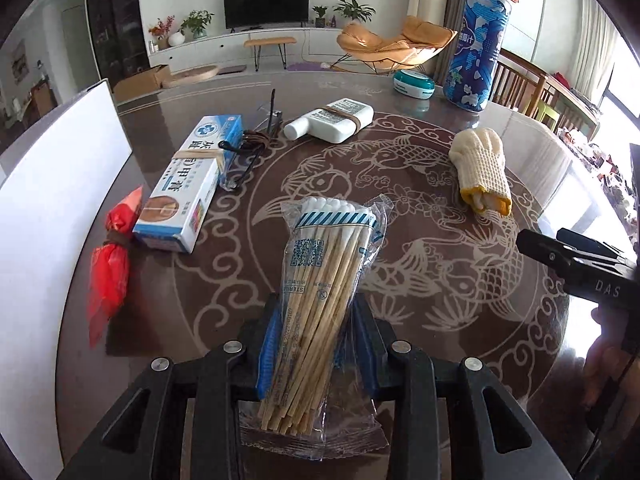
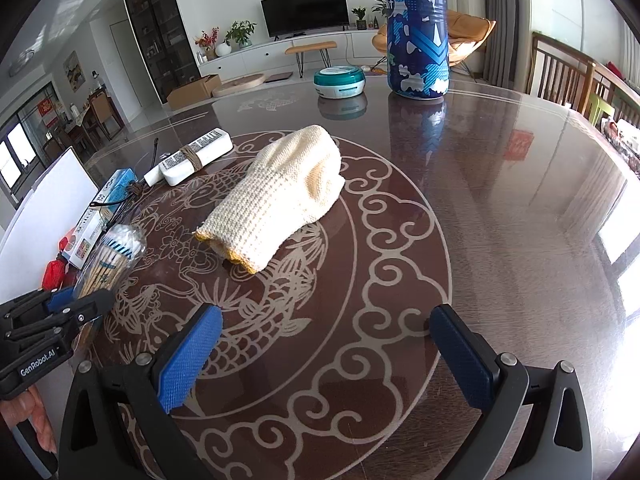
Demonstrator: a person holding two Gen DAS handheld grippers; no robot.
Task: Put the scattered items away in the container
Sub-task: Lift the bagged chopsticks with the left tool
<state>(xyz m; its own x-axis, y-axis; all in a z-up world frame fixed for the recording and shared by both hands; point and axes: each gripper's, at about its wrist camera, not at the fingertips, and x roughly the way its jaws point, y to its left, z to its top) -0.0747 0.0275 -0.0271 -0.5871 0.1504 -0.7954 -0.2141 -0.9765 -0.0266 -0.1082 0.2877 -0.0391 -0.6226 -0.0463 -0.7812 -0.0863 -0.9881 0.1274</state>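
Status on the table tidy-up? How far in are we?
Early. Nothing visibly put away yet. In hand: left gripper is clamped on the cotton swab pack. Right gripper is open and empty. Still out: gloves, ointment box, white bottle, red bag, glasses.

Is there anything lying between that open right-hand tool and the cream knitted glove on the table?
Nothing visible does. Only bare patterned tabletop lies between the right tool and the cream knitted glove.

2 wrist fisheyes, angled down, close over table [image 1: 460,312], both showing glove [image 2: 280,196]
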